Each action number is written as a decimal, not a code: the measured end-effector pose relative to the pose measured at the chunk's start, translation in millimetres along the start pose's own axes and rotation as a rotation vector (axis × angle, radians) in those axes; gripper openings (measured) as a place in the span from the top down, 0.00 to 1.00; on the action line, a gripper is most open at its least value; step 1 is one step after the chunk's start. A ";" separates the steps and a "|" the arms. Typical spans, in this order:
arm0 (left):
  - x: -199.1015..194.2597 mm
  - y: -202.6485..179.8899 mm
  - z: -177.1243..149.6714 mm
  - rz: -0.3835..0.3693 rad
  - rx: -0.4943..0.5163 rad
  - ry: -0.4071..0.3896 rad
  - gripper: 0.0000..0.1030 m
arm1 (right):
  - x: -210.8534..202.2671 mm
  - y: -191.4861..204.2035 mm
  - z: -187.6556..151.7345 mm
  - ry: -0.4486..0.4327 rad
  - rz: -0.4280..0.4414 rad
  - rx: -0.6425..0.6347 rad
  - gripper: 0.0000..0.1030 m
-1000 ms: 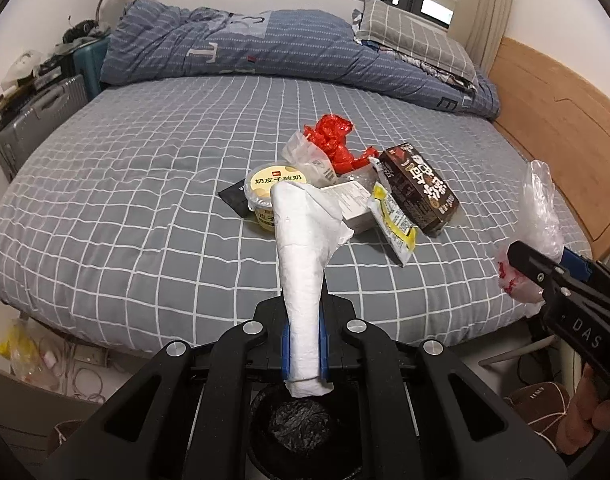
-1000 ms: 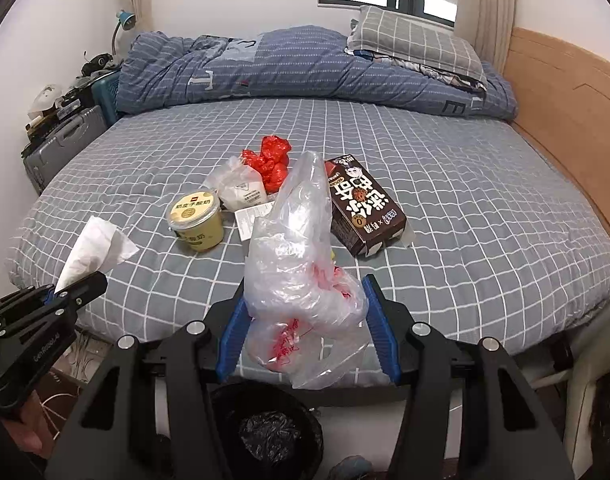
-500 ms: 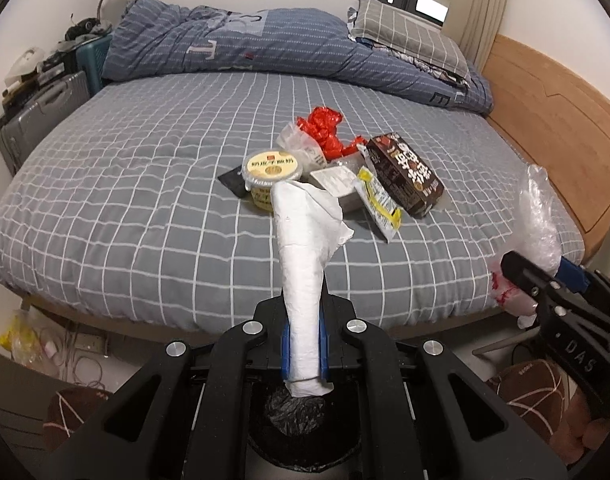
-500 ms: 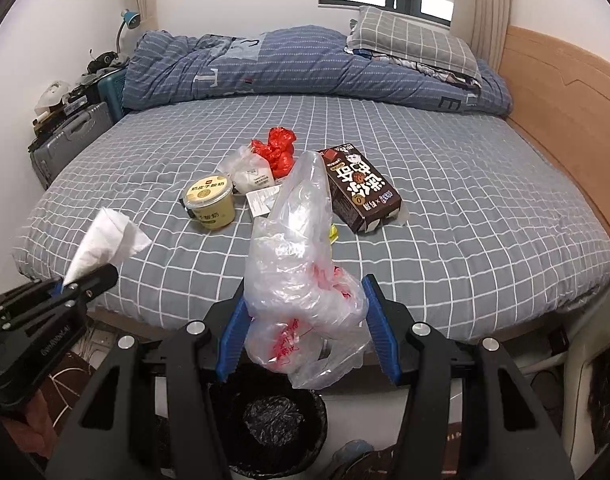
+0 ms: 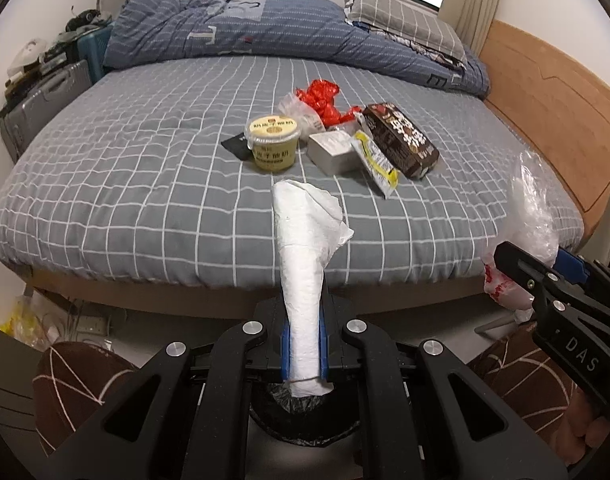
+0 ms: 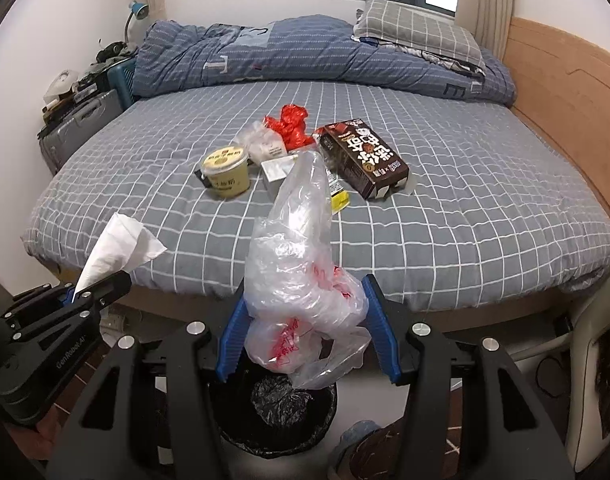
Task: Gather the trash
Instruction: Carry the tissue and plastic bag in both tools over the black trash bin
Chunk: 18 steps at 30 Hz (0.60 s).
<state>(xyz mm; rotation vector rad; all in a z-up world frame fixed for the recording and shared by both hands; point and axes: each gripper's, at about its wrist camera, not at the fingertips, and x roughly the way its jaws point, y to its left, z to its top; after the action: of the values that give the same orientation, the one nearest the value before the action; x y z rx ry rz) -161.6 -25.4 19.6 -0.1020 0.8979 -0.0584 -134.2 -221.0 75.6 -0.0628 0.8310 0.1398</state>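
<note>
My left gripper (image 5: pixel 305 344) is clamped tight on a rolled white paper towel (image 5: pixel 303 264), which stands up between the blue pads, its lower end poking out below them. My right gripper (image 6: pixel 307 330) is closed about halfway on a crumpled clear plastic bag (image 6: pixel 301 280) with red print, both pads pressing its sides. Both grippers hang just off the near edge of the bed (image 6: pixel 485 216), above a black bin (image 6: pixel 277 412) lined with a dark bag, which sits on the floor directly below them. More trash lies on the grey checked sheet, farther in: a yellow cup (image 5: pixel 272 143), a small grey box (image 5: pixel 333 152), a yellow-and-white wrapper (image 5: pixel 375 162), a brown carton (image 5: pixel 401 140), a red wrapper (image 5: pixel 325 98)
</note>
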 end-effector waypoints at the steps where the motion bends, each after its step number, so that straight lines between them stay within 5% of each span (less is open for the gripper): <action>1: 0.4 -0.5 -2.2 0.001 0.005 0.000 0.91 | 1.4 0.0 -1.7 0.004 0.001 0.000 0.50; 18: 42.8 14.3 -45.0 0.004 -0.024 0.095 0.91 | 44.4 14.6 -39.6 0.099 0.002 -0.020 0.50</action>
<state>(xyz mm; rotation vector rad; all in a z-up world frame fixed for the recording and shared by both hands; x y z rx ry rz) -170.1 -18.1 -43.2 -0.1206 0.9943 -0.0487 -135.8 -206.5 16.1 -0.0884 0.9283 0.1483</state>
